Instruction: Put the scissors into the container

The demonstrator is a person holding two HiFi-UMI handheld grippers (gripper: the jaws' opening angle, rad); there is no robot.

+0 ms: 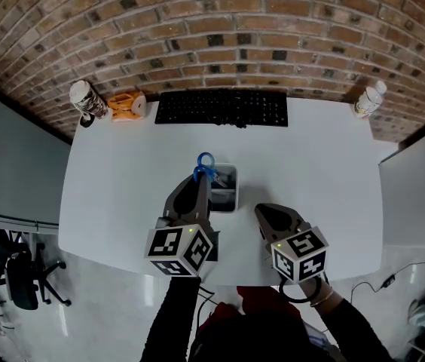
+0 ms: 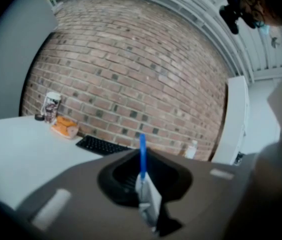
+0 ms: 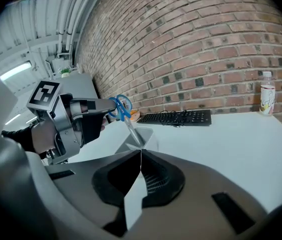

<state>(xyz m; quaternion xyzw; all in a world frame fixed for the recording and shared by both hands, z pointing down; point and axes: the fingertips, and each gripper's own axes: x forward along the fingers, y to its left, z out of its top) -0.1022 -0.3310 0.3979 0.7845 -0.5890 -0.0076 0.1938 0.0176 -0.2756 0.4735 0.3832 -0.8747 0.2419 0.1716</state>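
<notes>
1. Two grey two-jaw grippers with marker cubes are showing: the left gripper (image 1: 202, 178) and the right gripper (image 1: 261, 211).
2. One pair of blue-handled metal scissors (image 1: 205, 164) is showing.
3. One small pale rectangular container (image 1: 229, 200) is sitting on the table.
4. One white rectangular table (image 1: 122, 194) is standing against the brick wall.
5. One black computer keyboard (image 1: 222, 108) is lying there.
6. One clear plastic bottle with a white cap (image 1: 368, 100) is standing at the right.
7. One white printed cup (image 1: 87, 100) is standing at the left.
8. One orange-and-white object (image 1: 126, 105) is lying beside it.
9. One black wheeled office chair (image 1: 22, 281) is standing on the floor.
</notes>
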